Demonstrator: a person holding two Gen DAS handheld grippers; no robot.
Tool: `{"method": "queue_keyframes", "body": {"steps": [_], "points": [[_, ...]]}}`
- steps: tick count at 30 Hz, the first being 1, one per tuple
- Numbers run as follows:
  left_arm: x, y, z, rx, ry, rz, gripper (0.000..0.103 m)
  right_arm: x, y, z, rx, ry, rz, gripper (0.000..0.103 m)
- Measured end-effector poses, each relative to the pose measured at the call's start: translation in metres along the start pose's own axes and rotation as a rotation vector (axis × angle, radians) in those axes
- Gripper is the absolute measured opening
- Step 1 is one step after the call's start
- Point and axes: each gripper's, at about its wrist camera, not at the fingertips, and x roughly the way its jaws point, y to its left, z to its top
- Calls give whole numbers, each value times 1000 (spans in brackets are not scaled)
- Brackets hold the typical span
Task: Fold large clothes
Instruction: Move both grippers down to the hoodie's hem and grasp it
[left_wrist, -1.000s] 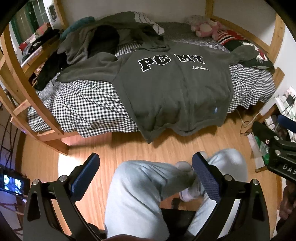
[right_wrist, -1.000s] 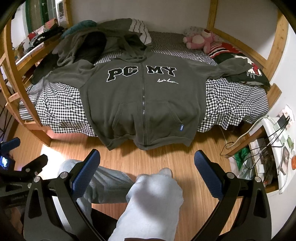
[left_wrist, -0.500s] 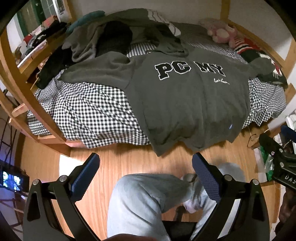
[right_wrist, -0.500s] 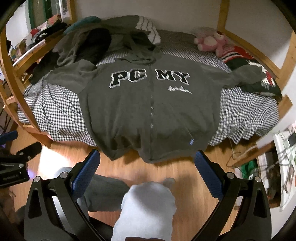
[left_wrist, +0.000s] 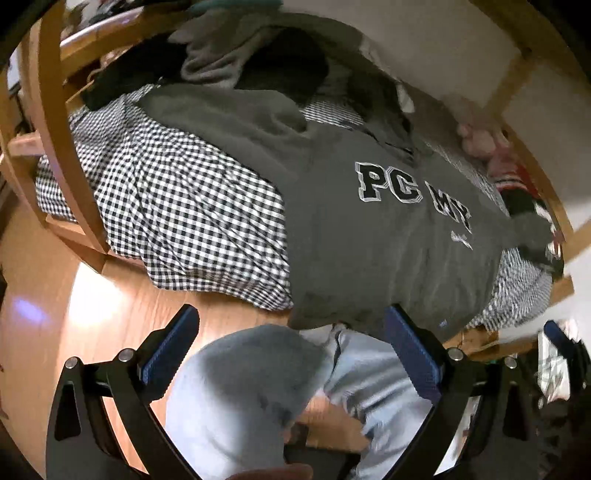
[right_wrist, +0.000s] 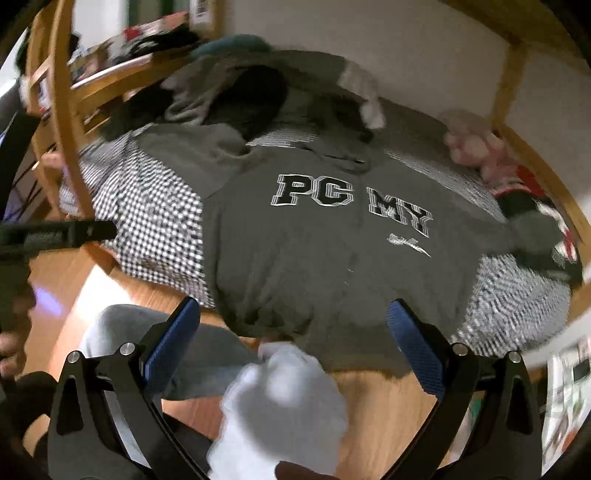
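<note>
The grey zip hoodie (right_wrist: 332, 251) lies front-up across the bed (right_wrist: 155, 221), its hem hanging over the near edge above the wooden floor (left_wrist: 55, 295), and its chest carries block letters reading "PC" and "MY" on either side of the zip, with a small white script line under "MY" that is too blurred to read. A small blue tag (left_wrist: 442, 324) sits near the hem on one side; any writing on it cannot be made out. Compared with half a second ago, both cameras have come closer to the bed and tilted, so the hoodie fills more of each view and the whole scene is smeared by motion. The left gripper (left_wrist: 295, 347) has its jaws spread wide and empty, well short of the hem, and the right gripper (right_wrist: 295, 339) is likewise released and holding nothing. The person's knees in light grey trousers (left_wrist: 251, 391) sit between the jaws in both views and cover part of the floor and the lowest edge of the hoodie. Behind the hoodie a pile of dark clothes (right_wrist: 243, 103) covers the far side of the checked bedsheet (left_wrist: 184, 206), and a pink plush toy (right_wrist: 472, 147) at the head end is only a blur. The hoodie's far sleeve runs into a red, black and white item (right_wrist: 532, 206) whose pattern cannot be told.
</note>
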Motion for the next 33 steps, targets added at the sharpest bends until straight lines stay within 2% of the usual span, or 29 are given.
{"method": "queue_keyframes", "body": {"steps": [1, 4, 6, 10, 11, 12, 13, 14, 17, 22, 24, 27, 31, 33], "points": [[5, 3, 3, 4, -7, 16, 98, 8, 4, 4, -9, -1, 11, 100], [32, 11, 18, 47, -9, 138, 98, 44, 20, 18, -34, 6, 26, 100], [52, 17, 31, 62, 3, 159, 98, 70, 31, 29, -48, 5, 32, 100], [89, 38, 63, -1, 34, 105, 98, 112, 49, 51, -65, -10, 72, 100], [97, 44, 71, -23, 30, 47, 98, 121, 55, 57, -84, -16, 75, 100], [106, 50, 80, -32, 36, -42, 98, 128, 61, 61, -100, -20, 74, 100], [113, 54, 85, -30, 52, -92, 98, 139, 69, 67, -124, -27, 81, 100], [124, 59, 96, -41, 73, -106, 98, 148, 76, 72, -150, -39, 98, 100], [140, 73, 123, -44, 36, -8, 98, 171, 97, 87, -213, -63, 131, 100], [172, 101, 165, -96, 35, -28, 98, 218, 132, 115, -294, -56, 226, 100], [188, 113, 182, -108, 41, -3, 98, 234, 142, 125, -306, -49, 248, 100], [206, 133, 204, -173, 47, -71, 98, 253, 159, 140, -335, -78, 259, 100], [228, 172, 229, -316, 55, -139, 98, 273, 192, 155, -463, -128, 224, 100], [236, 197, 243, -412, 37, -127, 98, 285, 208, 162, -518, -135, 228, 100]]}}
